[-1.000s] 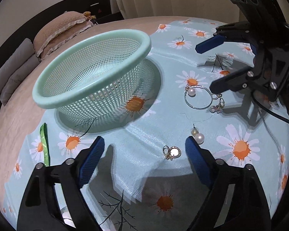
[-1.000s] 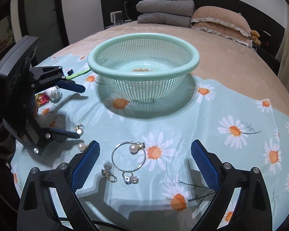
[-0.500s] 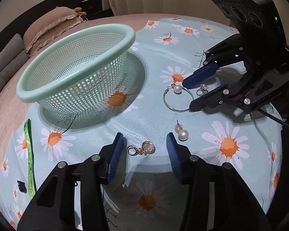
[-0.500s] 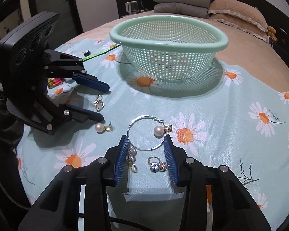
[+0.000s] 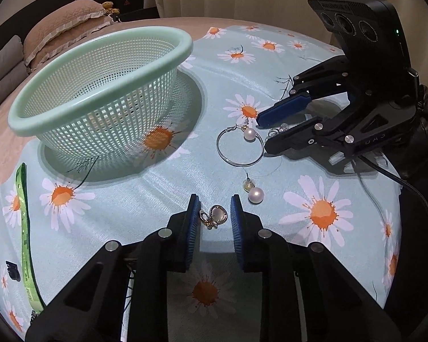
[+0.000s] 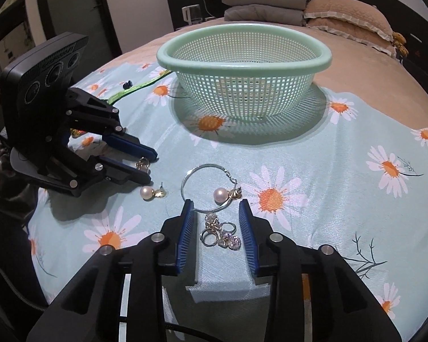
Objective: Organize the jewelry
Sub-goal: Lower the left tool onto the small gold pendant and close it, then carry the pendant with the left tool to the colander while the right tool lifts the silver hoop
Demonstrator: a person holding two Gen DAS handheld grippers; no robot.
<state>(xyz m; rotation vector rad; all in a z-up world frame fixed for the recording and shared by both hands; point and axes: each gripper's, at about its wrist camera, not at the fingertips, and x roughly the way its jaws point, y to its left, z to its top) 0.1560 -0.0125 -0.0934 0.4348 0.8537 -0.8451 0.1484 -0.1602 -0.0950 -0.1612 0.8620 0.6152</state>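
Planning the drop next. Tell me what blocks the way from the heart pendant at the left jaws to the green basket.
Nothing visible does: only bare daisy-print cloth lies between the small gold heart pendant and the mint-green plastic mesh basket.

Both grippers are black linkage frames with round silver screws and ribbed blue finger pads (image 5: 193, 225). The right gripper (image 5: 264, 132) carries a black three-lens camera block (image 5: 359, 22) with a green light and trails a black cable (image 5: 408, 185).
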